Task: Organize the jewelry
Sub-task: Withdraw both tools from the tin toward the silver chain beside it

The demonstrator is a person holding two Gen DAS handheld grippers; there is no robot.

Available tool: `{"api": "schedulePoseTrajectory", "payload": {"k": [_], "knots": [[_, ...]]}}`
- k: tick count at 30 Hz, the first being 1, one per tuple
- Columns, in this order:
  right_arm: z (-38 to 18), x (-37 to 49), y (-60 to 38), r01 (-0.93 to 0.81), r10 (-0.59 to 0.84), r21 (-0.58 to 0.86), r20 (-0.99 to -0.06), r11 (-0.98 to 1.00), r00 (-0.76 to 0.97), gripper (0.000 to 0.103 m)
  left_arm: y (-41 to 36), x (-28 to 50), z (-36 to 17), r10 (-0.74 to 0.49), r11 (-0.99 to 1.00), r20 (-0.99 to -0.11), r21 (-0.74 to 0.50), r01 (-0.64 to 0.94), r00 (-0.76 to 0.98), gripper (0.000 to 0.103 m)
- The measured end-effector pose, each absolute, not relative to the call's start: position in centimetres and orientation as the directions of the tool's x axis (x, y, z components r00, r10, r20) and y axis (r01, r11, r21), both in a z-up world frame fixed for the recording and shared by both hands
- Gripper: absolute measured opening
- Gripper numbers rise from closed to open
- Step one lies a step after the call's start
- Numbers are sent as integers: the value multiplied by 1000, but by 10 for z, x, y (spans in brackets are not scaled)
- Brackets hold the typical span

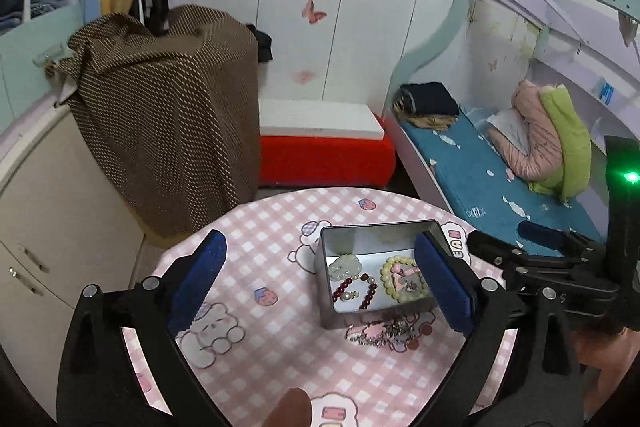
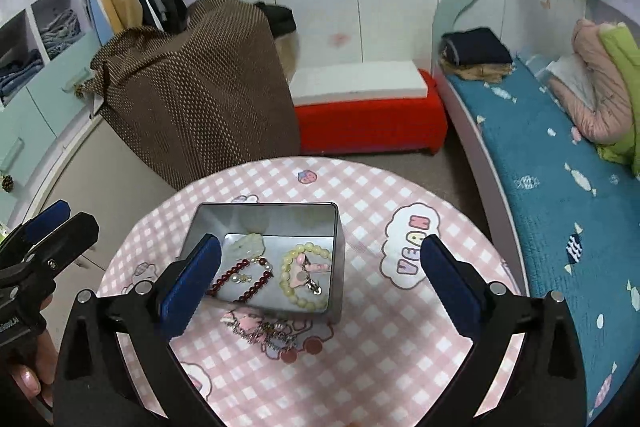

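Left gripper [image 1: 320, 279] nearest the lens, blue pads spread wide, nothing between them but air; its right pad overlaps the tin's right end in the left wrist view. Right gripper [image 2: 320, 279] likewise wide apart and empty, its left pad overlapping the tin's left wall in the right wrist view. A hand [image 2: 28, 367] grips the left tool's handle at the lower left of the right wrist view.

Table [image 2: 400, 367] is round, under a pink and white check cloth with cartoon bears; a cloud print [image 2: 412, 247] on it reads "VEAN", partly hidden in the other view.

Left to right on the table: open rectangular metal tin [image 2: 338, 267], shiny grey, lid off. Inside it, at the left, a pale green jade-like pendant [image 2: 248, 246], below that a dark red bead bracelet [image 2: 256, 281] with small pearl-like pieces, at the right a pale yellow bead bracelet [image 2: 292, 291] circling a pink charm piece [image 2: 310, 269]. All lie flat on the tin floor, below and between the spread fingers of both tools.

Just outside the tin's near wall, on the cloth, a tangled silver chain piece [image 2: 268, 333] with pink bits, touching or nearly touching the tin; cannot tell which. It lies between the right gripper's fingers, nearer the camera than the tin.
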State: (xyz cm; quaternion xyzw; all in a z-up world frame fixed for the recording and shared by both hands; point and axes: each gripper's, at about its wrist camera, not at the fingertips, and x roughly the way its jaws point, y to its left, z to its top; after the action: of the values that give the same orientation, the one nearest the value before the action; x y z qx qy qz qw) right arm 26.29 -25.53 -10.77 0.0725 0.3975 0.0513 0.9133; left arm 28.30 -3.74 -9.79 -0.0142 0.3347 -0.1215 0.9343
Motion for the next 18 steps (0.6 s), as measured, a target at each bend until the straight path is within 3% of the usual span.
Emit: {"api": "schedulePoseTrajectory", "payload": {"k": [11, 18], "knots": [[-77, 198, -253, -43, 105, 113, -640, 993, 761, 96, -20, 226, -91, -214, 976, -575, -100, 191, 790, 95], [-92, 166, -246, -28, 67, 71, -644, 997, 762, 96, -14, 197, -110, -189, 982, -583, -96, 163, 791, 95]]}}
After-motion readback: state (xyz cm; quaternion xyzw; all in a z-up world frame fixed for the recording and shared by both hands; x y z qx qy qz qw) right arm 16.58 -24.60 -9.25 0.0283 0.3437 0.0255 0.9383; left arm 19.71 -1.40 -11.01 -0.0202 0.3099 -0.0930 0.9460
